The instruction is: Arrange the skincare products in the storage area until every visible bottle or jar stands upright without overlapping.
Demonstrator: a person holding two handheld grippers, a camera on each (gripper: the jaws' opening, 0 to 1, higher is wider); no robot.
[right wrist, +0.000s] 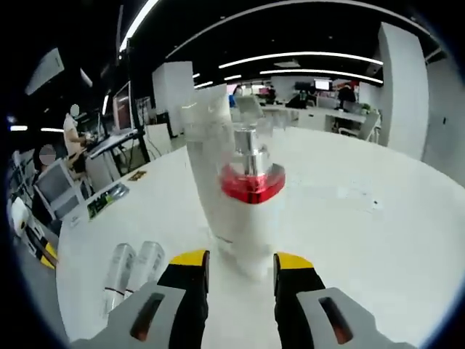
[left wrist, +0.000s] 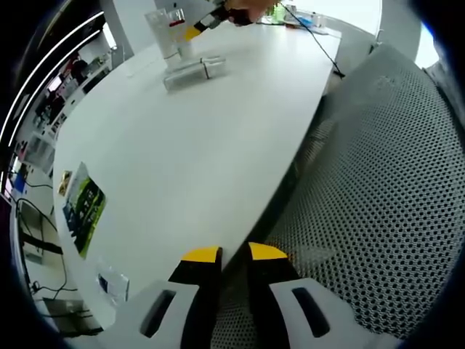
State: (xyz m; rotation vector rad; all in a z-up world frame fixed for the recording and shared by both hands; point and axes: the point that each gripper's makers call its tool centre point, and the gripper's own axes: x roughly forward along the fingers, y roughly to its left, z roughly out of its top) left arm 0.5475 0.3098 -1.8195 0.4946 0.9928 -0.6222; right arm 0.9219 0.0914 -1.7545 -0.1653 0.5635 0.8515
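A tall, see-through bottle (right wrist: 240,189) with a silver pump and a red collar stands upright on the white table (right wrist: 378,240). My right gripper (right wrist: 241,262) is shut on its base, one jaw on either side. Two slim, clear bottles (right wrist: 134,270) lie side by side on the table just left of that gripper. In the left gripper view the tall bottle (left wrist: 163,33) stands at the far end of the table, the lying pair (left wrist: 195,71) in front of it, and the right gripper (left wrist: 197,29) reaches it from the right. My left gripper (left wrist: 234,254) hangs over the table's near edge, jaws almost together, holding nothing.
A grey mesh chair (left wrist: 378,182) sits right of the table's curved edge. A green leaflet (left wrist: 83,207) and a small clear card (left wrist: 112,282) lie near the left end. A black cable (left wrist: 316,43) crosses the far corner. People sit at desks (right wrist: 73,134) beyond the table.
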